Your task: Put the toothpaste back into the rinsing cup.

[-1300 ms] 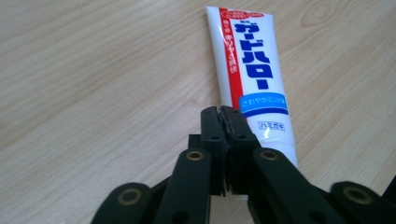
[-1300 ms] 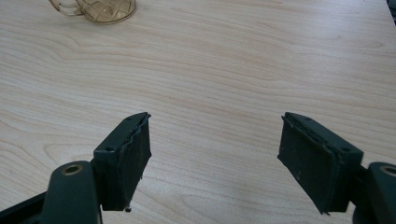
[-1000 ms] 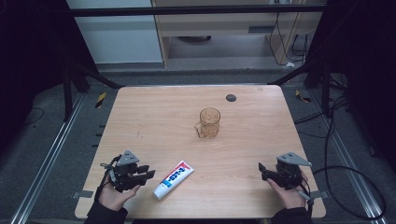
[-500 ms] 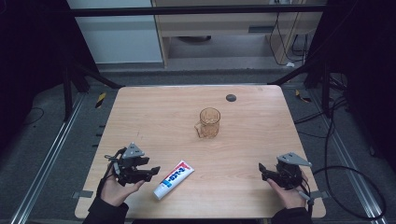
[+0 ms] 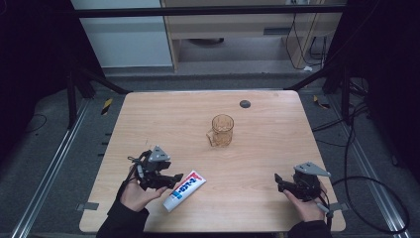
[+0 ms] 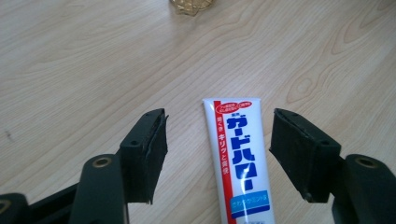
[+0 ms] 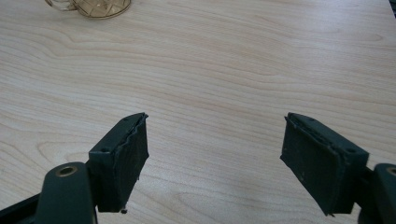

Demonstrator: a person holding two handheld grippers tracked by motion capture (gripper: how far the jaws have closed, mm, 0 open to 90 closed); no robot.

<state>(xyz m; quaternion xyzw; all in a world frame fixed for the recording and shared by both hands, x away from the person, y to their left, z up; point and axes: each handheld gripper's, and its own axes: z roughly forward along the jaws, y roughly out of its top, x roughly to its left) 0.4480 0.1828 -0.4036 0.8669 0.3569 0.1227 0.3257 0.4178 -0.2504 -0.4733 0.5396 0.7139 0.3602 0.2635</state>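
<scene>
Left gripper [image 5: 174,179] nearer toothpaste tube [image 6: 240,163] — jaws wider

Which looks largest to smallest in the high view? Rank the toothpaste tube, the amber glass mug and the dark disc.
1. toothpaste tube, nearer the camera
2. amber glass mug
3. dark disc, farthest away

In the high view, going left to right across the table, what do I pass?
Left tool → toothpaste tube → amber glass mug → small dark disc → right tool.
</scene>
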